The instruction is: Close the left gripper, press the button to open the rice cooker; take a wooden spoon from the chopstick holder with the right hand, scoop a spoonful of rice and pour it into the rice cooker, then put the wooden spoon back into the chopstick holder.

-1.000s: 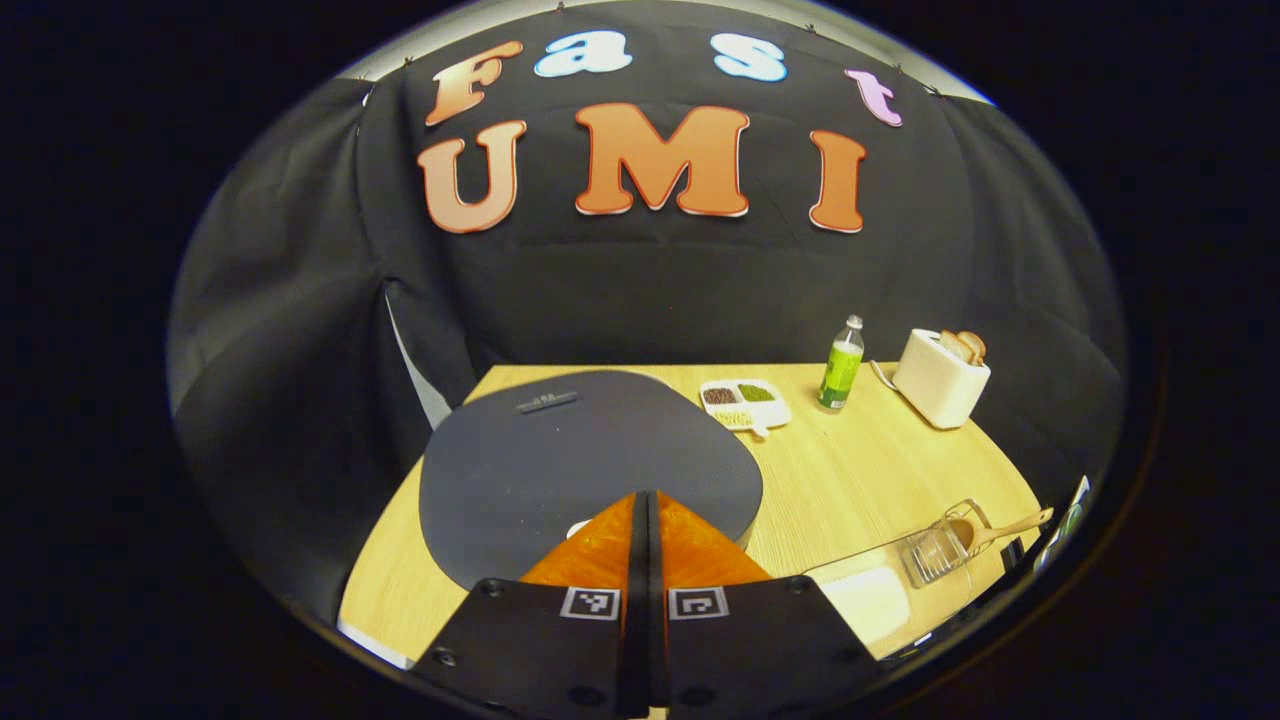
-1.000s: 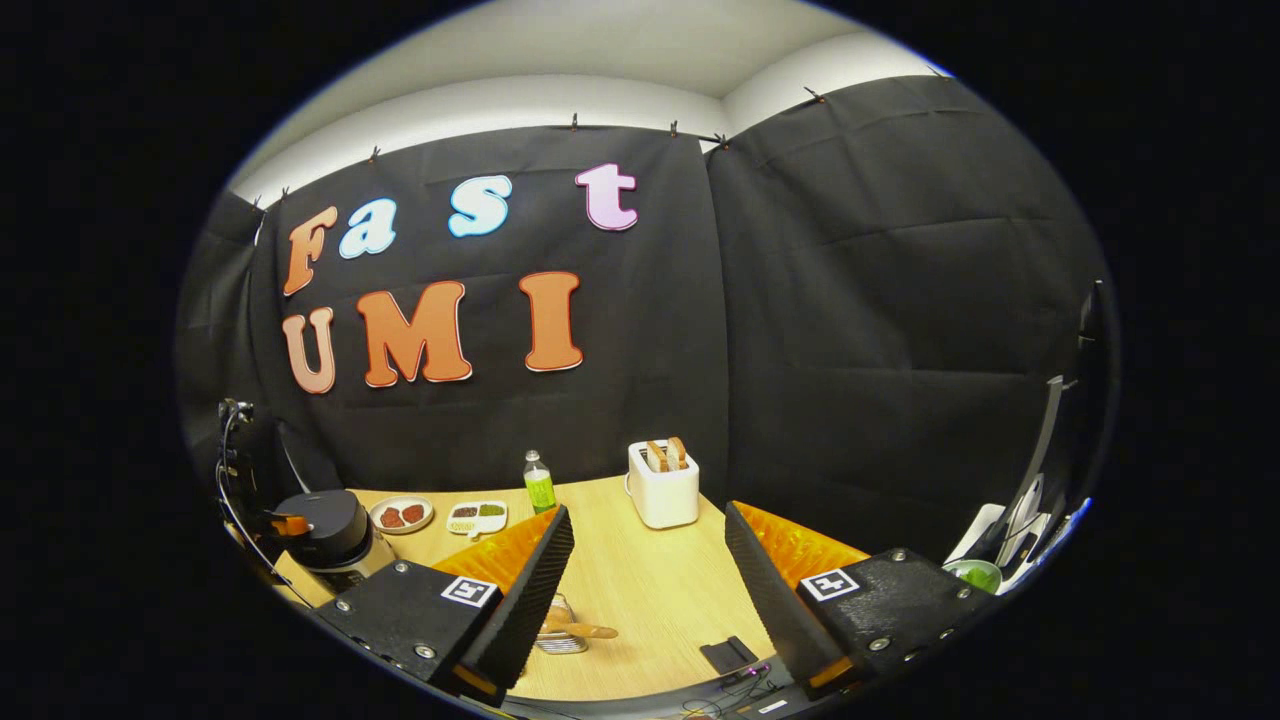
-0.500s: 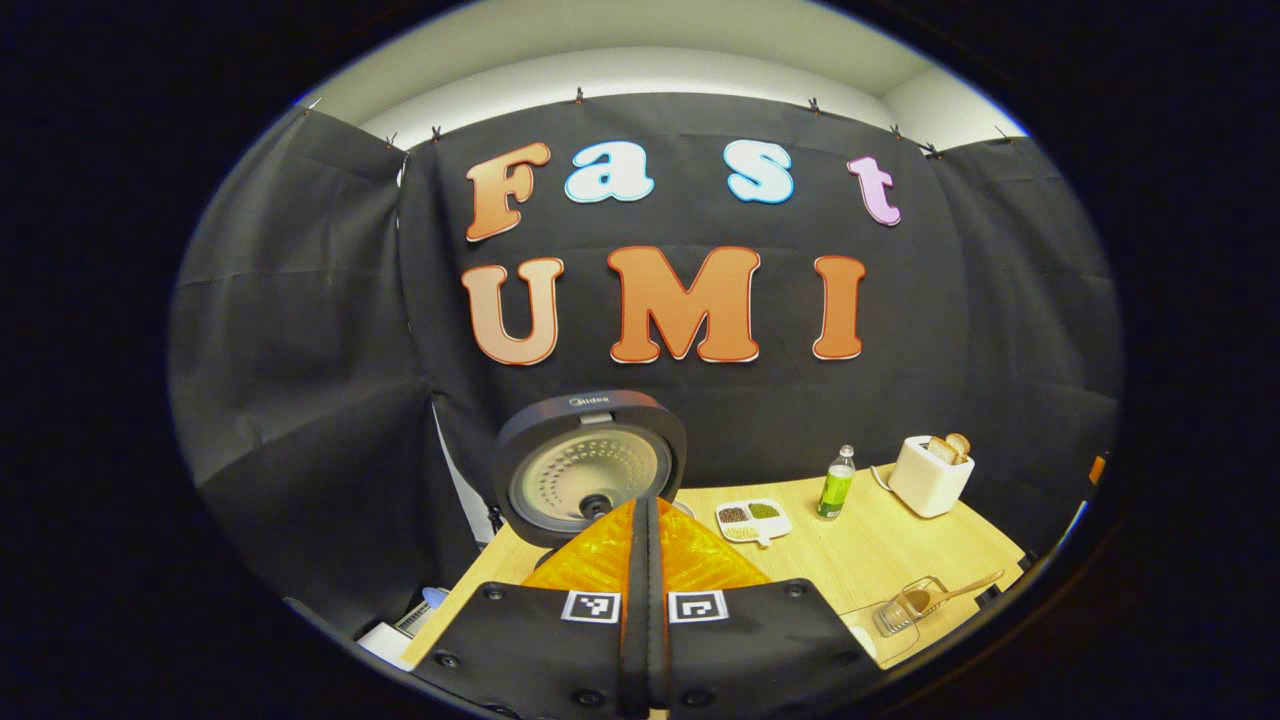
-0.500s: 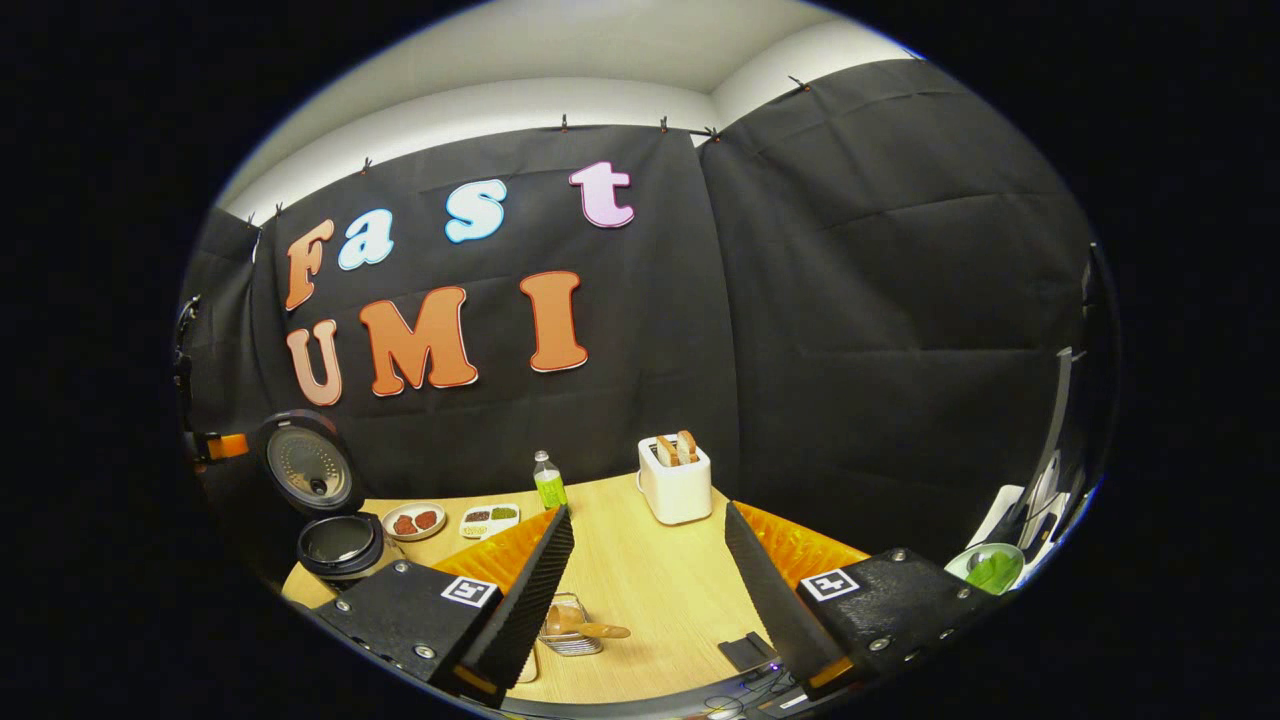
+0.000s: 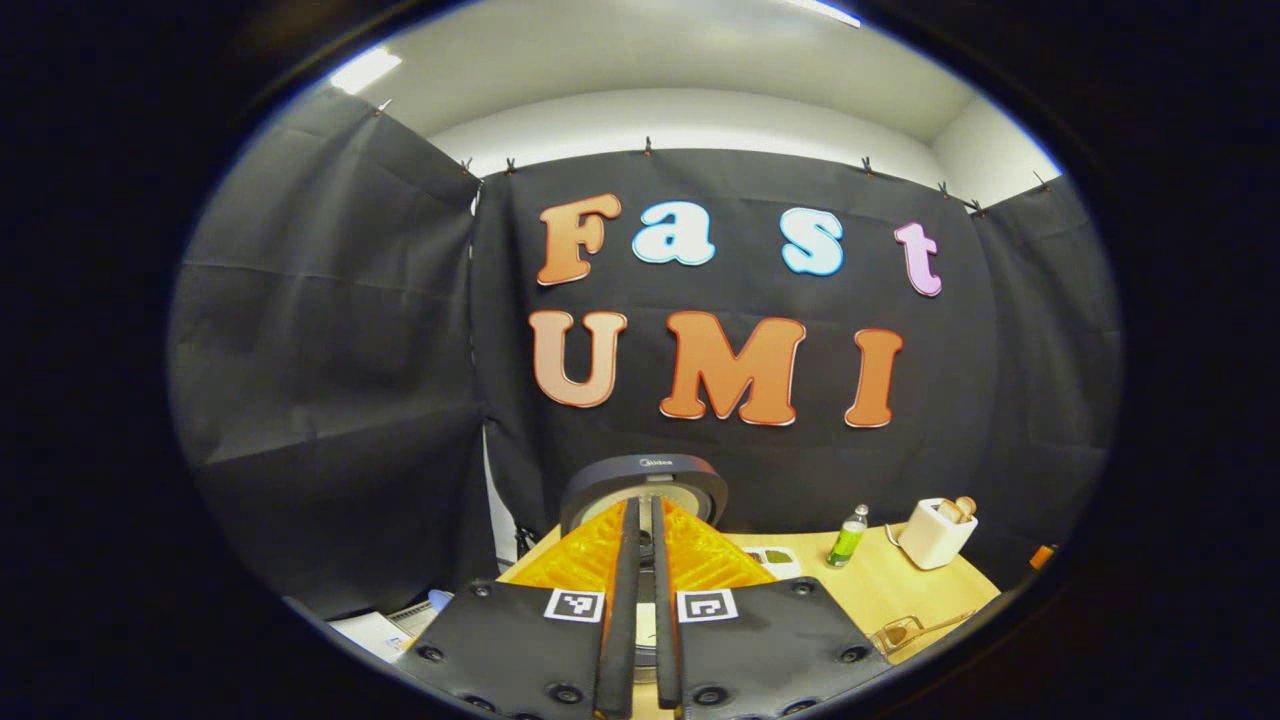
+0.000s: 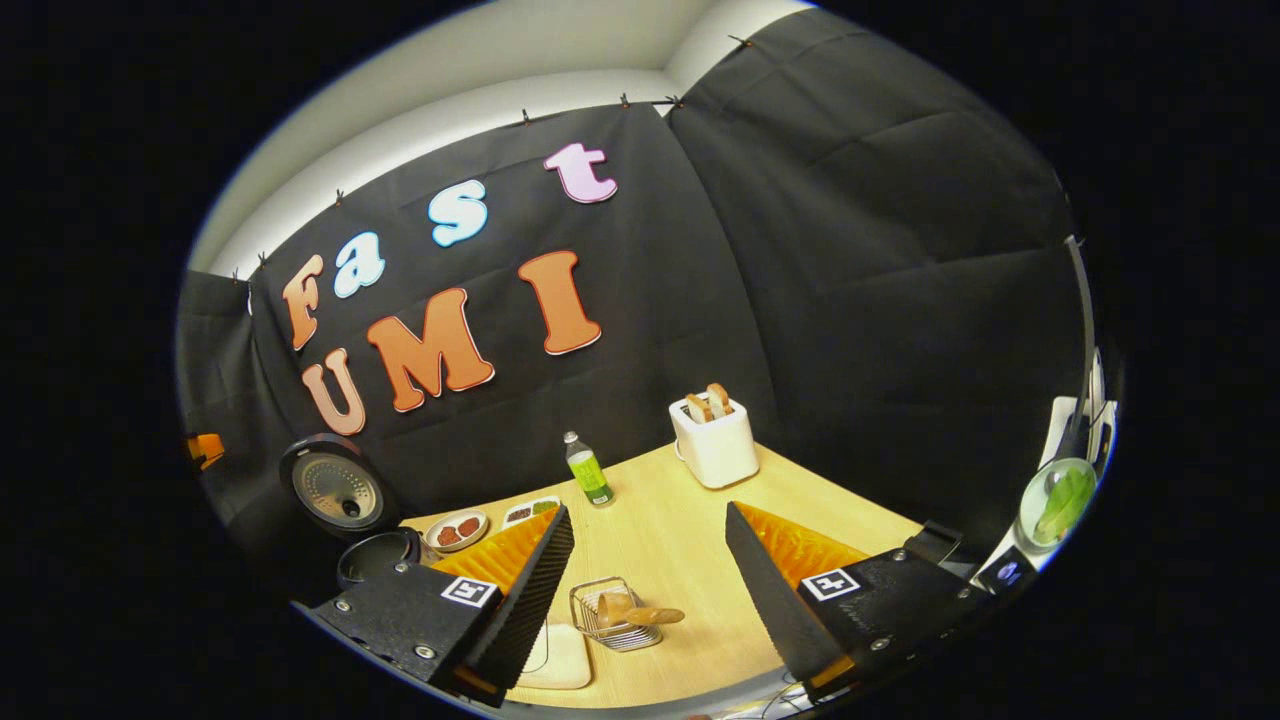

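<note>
The rice cooker stands open at the table's left end, its round lid raised upright. In the left gripper view the lid rises just behind my left gripper, whose fingers stand almost together with a thin slit and nothing between them. My right gripper is open and empty, hanging above the table's near side. Below and between its fingers lies the wire chopstick holder with the wooden spoon resting in it. A pale tray of rice lies just left of the holder.
Along the back of the wooden table stand a white toaster with bread, a green bottle, a divided dish and a small plate. A green-filled bowl sits off the table's right side.
The cooker lid sprang up from closed to upright. My left gripper lifted and drew back from the cooker. The right gripper tilted and moved closer over the chopstick holder.
</note>
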Demonstrator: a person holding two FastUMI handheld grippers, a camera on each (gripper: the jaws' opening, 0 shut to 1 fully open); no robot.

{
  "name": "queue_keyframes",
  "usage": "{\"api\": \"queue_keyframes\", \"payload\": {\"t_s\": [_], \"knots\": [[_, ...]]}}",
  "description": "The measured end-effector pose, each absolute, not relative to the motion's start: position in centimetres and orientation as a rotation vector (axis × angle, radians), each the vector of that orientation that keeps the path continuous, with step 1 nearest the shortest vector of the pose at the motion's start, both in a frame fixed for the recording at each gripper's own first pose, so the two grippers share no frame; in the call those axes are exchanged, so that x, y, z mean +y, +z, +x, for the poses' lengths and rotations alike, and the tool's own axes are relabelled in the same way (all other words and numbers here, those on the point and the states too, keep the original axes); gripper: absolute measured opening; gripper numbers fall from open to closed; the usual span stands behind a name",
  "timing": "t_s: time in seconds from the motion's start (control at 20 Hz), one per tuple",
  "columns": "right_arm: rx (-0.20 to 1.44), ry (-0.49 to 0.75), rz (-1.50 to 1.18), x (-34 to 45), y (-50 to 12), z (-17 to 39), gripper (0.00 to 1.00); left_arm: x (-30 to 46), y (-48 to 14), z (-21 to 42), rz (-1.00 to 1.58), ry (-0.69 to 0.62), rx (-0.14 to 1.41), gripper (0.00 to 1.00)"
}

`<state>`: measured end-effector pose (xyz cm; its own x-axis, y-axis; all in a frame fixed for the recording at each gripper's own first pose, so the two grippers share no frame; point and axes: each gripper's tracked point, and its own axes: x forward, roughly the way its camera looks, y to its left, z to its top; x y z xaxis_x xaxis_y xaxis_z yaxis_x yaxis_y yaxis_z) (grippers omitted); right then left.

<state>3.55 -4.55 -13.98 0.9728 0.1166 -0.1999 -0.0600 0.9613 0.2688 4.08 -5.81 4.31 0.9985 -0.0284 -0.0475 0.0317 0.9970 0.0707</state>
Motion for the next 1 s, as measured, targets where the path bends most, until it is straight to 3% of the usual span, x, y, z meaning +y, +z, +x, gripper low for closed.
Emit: {"api": "queue_keyframes", "payload": {"t_s": [0.1, 0.2, 0.4, 0.6, 0.85, 1.0], "knots": [[0.244, 0.097, 0.284, -4.0, -16.1, 4.0, 0.95, -5.1, 5.2, 3.0, 0.077, -0.013, 0.025, 0.13], [0.295, 0.104, 0.29, -3.1, -18.7, 4.2, 0.95, -4.1, 5.1, 2.3, 0.075, 0.006, 0.037, 0.53], [0.385, 0.103, 0.301, -2.2, -23.0, 4.2, 0.95, -1.8, 5.1, 1.0, 0.06, 0.059, 0.052, 0.69], [0.469, 0.084, 0.284, -1.7, -26.7, 4.4, 0.95, 1.4, 5.5, -0.1, 0.126, 0.178, 0.043, 1.0], [0.531, 0.102, 0.303, -0.6, -28.3, 4.8, 0.94, 2.4, 4.9, -1.0, 0.146, 0.216, 0.067, 0.98], [0.531, 0.11, 0.307, -0.4, -27.4, 5.5, 0.77, 2.5, 4.6, -0.9, 0.169, 0.232, 0.078, 0.98]]}}
